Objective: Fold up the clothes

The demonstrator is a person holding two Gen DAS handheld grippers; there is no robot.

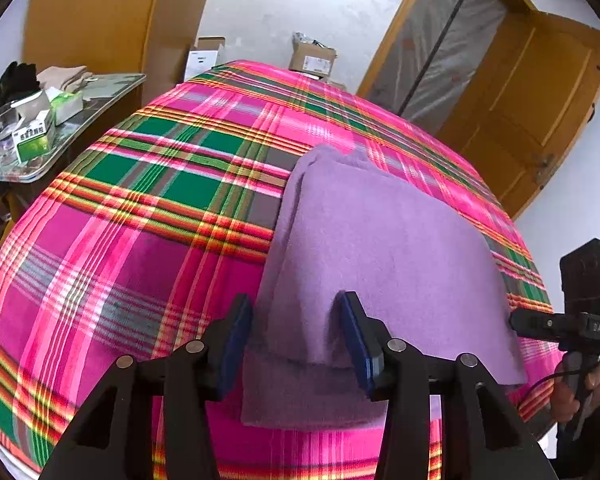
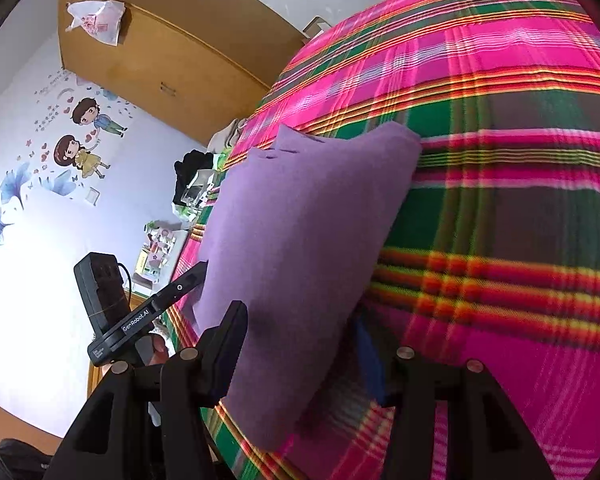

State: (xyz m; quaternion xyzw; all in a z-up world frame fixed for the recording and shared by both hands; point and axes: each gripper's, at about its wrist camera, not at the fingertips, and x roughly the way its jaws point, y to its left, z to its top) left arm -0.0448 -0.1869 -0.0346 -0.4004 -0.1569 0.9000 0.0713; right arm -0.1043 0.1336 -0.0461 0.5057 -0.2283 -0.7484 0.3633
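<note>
A folded lilac fleece garment [image 1: 380, 248] lies on a bed covered with a pink, green and orange plaid cloth [image 1: 148, 208], close to the near edge of the bed and nearer its right-hand corner as the left wrist view shows it. The garment is doubled over, with a lower layer sticking out toward the near edge beneath the upper fold.

The left gripper [image 1: 298, 334], black with blue pads, stands wide, one finger on each side of a raised ridge of the lilac fabric; the pads do not press on it. The right gripper [image 2: 300, 356] is spread wide as well, with the near corner of the garment lying between its fingers and neither pad squeezing it.

In the right wrist view the other handheld device [image 2: 140, 320] shows at the left edge of the bed, and white lettering on its black arm reads "GenRobot.AI"; smaller print below is too fine to read. A person's fingers [image 2: 160, 350] grip it just beneath. In the left wrist view a hand [image 1: 580, 392] grips the black handle of the other device at the right edge.

Beside the bed a glass-topped side table [image 1: 100, 96] carries a green and white box [image 1: 34, 140] with printed characters too blurred to read, a clear glass tumbler [image 1: 4, 128] and folded beige cloth [image 1: 66, 76]. A cardboard box [image 1: 312, 58] with a white shipping label sits past the far edge of the bed. Cartoon stickers [image 2: 84, 136] decorate the wall.
</note>
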